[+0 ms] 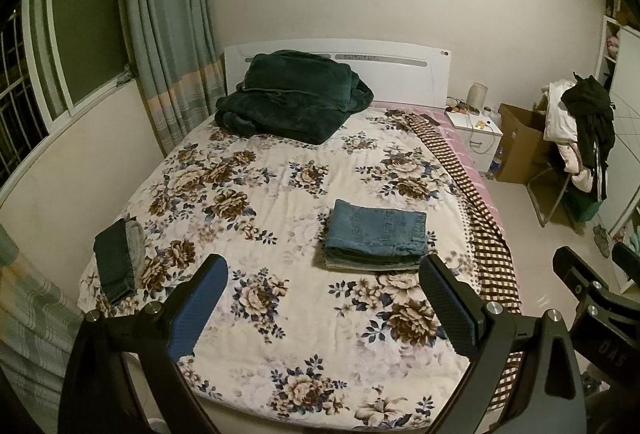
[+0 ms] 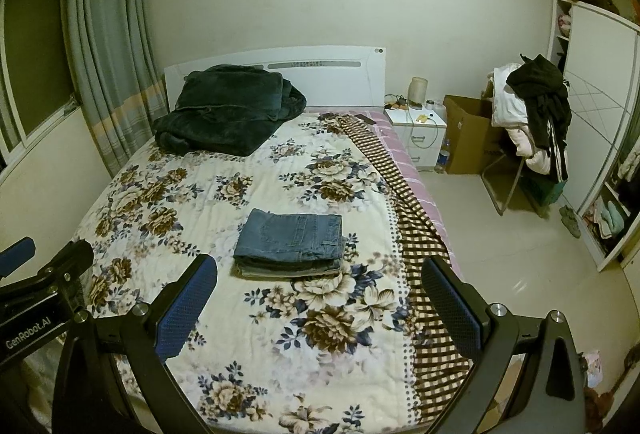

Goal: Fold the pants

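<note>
Both wrist views look from beyond the bed's [image 1: 280, 177] foot edge toward the headboard [image 2: 320, 73], held back, sharing the whole bedspread.

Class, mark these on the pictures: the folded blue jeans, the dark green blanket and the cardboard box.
folded blue jeans [image 1: 374, 234], left wrist view, top panel of the stack.
dark green blanket [image 1: 292, 93], left wrist view, middle of the heap.
cardboard box [image 2: 466, 137], right wrist view, front wall.

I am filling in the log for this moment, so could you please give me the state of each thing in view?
Jeans: folded, stacked on bed.
Dark pants: folded, at bed edge.
Blanket: bundled by headboard.
Left gripper: open, empty.
Right gripper: open, empty.
Box: open.
</note>
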Motion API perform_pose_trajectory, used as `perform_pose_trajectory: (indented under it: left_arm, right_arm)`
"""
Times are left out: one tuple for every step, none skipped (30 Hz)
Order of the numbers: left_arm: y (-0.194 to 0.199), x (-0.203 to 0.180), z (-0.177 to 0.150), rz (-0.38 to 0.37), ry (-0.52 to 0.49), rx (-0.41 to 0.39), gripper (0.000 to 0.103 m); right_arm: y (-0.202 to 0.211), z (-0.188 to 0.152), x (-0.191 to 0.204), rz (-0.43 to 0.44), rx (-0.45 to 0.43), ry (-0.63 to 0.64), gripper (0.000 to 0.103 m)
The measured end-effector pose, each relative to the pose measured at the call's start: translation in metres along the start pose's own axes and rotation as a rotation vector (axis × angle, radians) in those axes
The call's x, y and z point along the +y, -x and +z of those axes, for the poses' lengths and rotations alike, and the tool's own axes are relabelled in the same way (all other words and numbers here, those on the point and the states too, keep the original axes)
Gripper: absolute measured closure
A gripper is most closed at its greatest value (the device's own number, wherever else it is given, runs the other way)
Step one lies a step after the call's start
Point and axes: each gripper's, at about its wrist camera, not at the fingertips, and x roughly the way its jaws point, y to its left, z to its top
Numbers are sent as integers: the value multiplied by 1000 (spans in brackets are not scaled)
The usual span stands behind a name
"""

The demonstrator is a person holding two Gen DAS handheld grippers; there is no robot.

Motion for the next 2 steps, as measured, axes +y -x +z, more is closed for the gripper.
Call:
perform_pose_trajectory:
  left_arm:
    - [1, 1, -2, 2, 2, -1, 5]
    - [1, 2, -2, 0, 4, 0, 5]
  right_arm:
    - [-1, -1, 0, -2, 0, 2, 0]
    - [-1, 0, 0, -1, 0, 1, 0]
